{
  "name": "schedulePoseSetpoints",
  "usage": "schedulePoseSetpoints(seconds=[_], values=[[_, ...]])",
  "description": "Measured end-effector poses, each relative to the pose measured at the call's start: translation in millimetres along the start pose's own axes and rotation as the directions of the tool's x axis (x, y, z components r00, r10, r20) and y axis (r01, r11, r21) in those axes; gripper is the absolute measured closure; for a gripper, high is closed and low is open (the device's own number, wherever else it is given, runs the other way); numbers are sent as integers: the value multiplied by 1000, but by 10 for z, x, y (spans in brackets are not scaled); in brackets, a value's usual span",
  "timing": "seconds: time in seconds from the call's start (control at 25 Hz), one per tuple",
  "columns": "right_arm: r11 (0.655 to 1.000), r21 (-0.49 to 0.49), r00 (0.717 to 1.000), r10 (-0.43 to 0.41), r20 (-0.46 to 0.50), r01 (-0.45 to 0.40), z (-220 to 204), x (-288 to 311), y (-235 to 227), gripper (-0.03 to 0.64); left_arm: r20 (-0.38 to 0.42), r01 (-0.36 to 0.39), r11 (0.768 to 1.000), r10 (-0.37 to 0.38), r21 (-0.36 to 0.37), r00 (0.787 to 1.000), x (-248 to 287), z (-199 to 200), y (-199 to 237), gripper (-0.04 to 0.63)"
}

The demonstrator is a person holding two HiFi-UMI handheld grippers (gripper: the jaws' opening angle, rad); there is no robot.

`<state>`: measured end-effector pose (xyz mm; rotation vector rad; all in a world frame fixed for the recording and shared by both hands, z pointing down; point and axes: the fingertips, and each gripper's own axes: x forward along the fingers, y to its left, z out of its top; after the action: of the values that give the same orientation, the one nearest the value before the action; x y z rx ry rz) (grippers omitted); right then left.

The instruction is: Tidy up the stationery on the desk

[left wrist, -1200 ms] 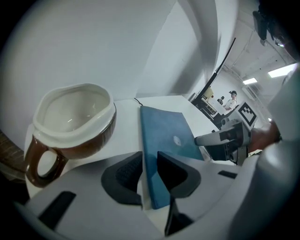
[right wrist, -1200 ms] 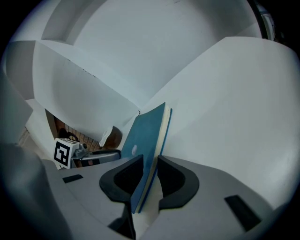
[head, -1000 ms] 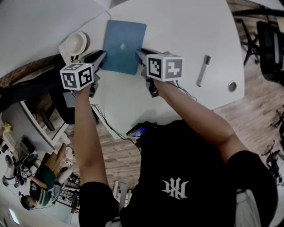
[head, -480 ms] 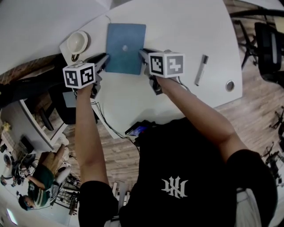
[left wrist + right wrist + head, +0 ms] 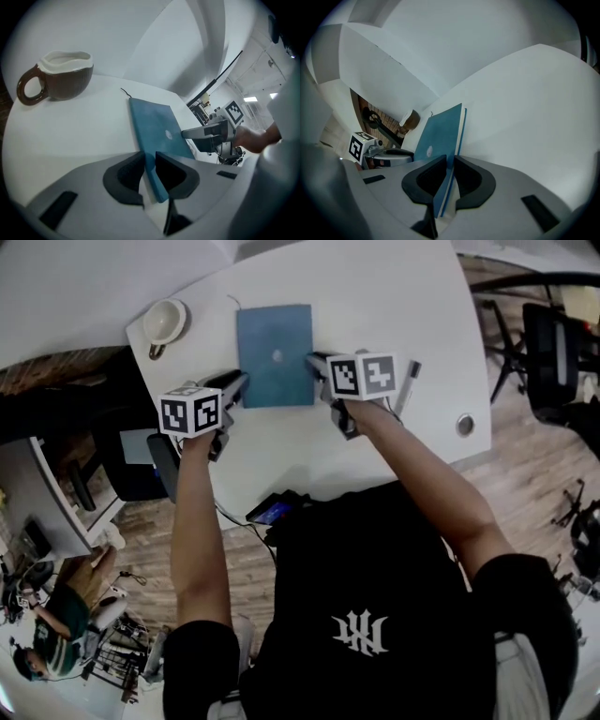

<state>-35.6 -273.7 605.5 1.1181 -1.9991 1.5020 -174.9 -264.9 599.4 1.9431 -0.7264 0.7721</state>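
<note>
Between both grippers, mid-surface [image 5: 394, 296]: blue notebook [image 5: 275, 352], long axis running away from person. Near-left edge pinched by left gripper [image 5: 239, 382]; near-right edge between jaws of right gripper [image 5: 316, 362], which have just been closing and now clamp it. Lone marker [image 5: 408, 385] just beside right gripper, nearer that hand. Count: one notebook, one marker, one cup [image 5: 165, 322], one small round item [image 5: 465, 424].

Closed blue notebook [image 5: 275, 352] on desk [image 5: 375, 296]; grey marker [image 5: 410, 382] to right

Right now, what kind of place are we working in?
Likely an office: a white desk with a blue notebook, a mug and a marker, and a black office chair beside it.
</note>
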Motion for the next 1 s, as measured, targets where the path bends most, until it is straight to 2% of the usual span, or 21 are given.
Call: schedulePoseSetpoints(seconds=[0.28, 0.56, 0.84, 1.0], values=[[998, -60, 998, -8, -66, 4, -153, -209, -217, 543, -21, -12, 1000, 11, -29, 1000, 122, -329, -343, 522], [995, -103, 994, -25, -106, 14, -392, -359, -332, 543, -47, 40, 996, -44, -73, 998, 214, -708, -693, 529], [994, -101, 990, -43, -137, 29, -643, -549, -439, 543, -76, 65, 994, -72, -91, 995, 276, -986, -970, 531], [995, -92, 989, -48, -143, 35, -784, -635, -485, 543, -99, 60, 996, -67, -67, 993, 294, -1078, -1060, 531]])
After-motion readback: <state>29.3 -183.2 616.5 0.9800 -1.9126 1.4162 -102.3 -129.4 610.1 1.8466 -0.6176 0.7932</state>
